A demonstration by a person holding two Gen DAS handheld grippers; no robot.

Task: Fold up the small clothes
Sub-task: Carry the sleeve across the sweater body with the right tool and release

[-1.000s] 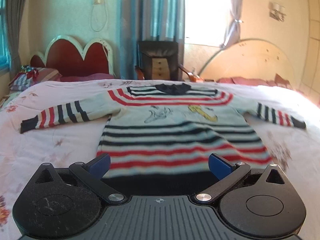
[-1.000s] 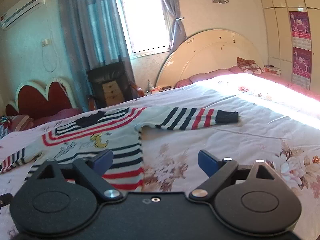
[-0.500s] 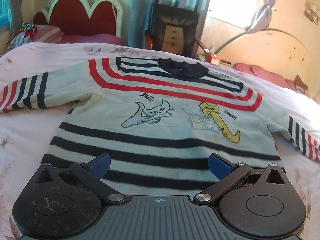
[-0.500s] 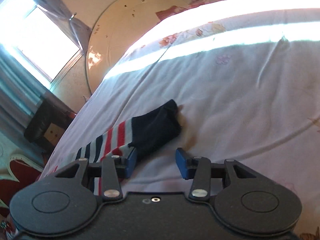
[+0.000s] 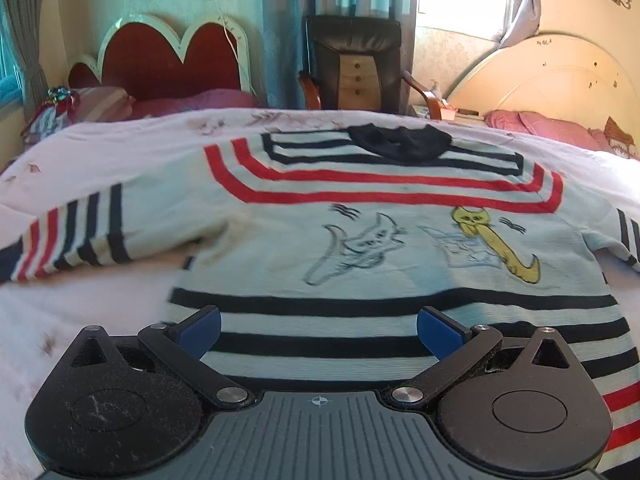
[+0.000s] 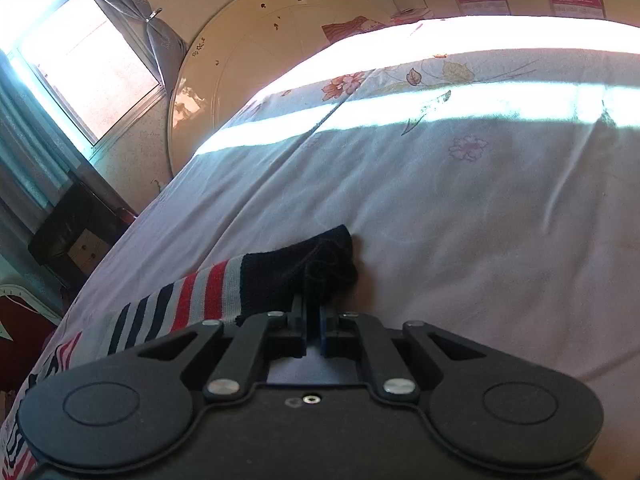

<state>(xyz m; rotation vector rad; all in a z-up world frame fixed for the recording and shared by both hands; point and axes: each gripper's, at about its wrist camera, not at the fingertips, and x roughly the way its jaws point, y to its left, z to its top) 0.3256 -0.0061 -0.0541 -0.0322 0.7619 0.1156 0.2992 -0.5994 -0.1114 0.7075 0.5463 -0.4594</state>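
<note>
Floral bedsheet (image 6: 460, 208) covers the bed. Striped sweater (image 5: 380, 248) lies flat, face up, across its middle, sleeves spread. Left gripper (image 5: 318, 330) hovers over the lower stripes, jaws wide apart. Right gripper (image 6: 314, 320) is clenched on the dark cuff (image 6: 296, 268) of one sleeve.

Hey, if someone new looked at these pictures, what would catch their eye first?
The striped sweater with two cartoon cats, spread flat on the bed, below the open left gripper. Then the right gripper, shut on the dark cuff of one sleeve.
</note>
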